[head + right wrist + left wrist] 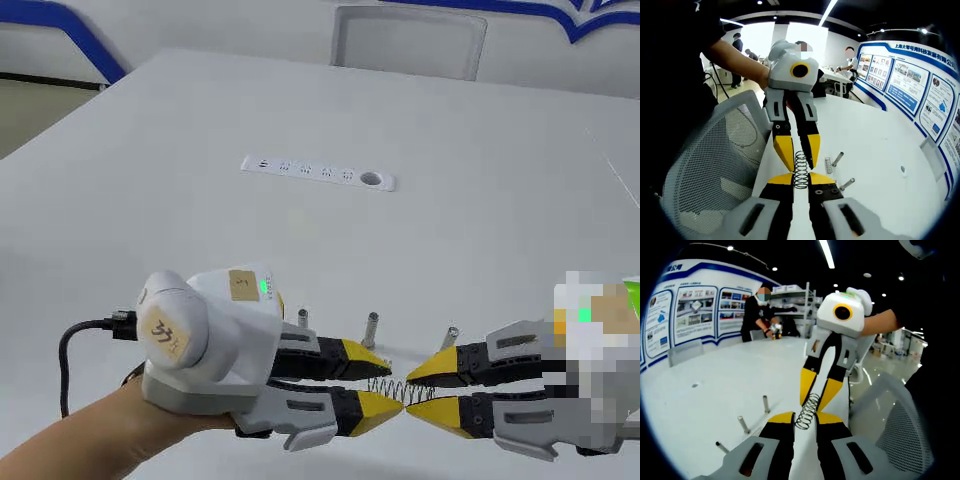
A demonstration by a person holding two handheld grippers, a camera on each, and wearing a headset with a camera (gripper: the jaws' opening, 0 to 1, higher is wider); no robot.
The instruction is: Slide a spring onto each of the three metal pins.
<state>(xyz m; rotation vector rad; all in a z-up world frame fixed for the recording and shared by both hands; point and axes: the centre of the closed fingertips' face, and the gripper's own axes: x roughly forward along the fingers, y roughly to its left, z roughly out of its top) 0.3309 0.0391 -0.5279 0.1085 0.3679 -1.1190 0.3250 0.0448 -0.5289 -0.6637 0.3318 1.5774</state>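
- The left tongs (805, 416) and right tongs (801, 179) were each nearly closed on one end of a spring (400, 388), held in the air on the near side of the three pins (371, 328).
- This looked like a handover. Next, one side should let go and the other should line the coil over a pin.
- A second spring (828, 162) sat on the surface (300, 120) beside a pin; whether it was threaded or loose was unclear.

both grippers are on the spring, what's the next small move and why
Probably open the left gripper: both it and the right gripper pinch one spring end to end, so it cannot tip upright over a pin behind.
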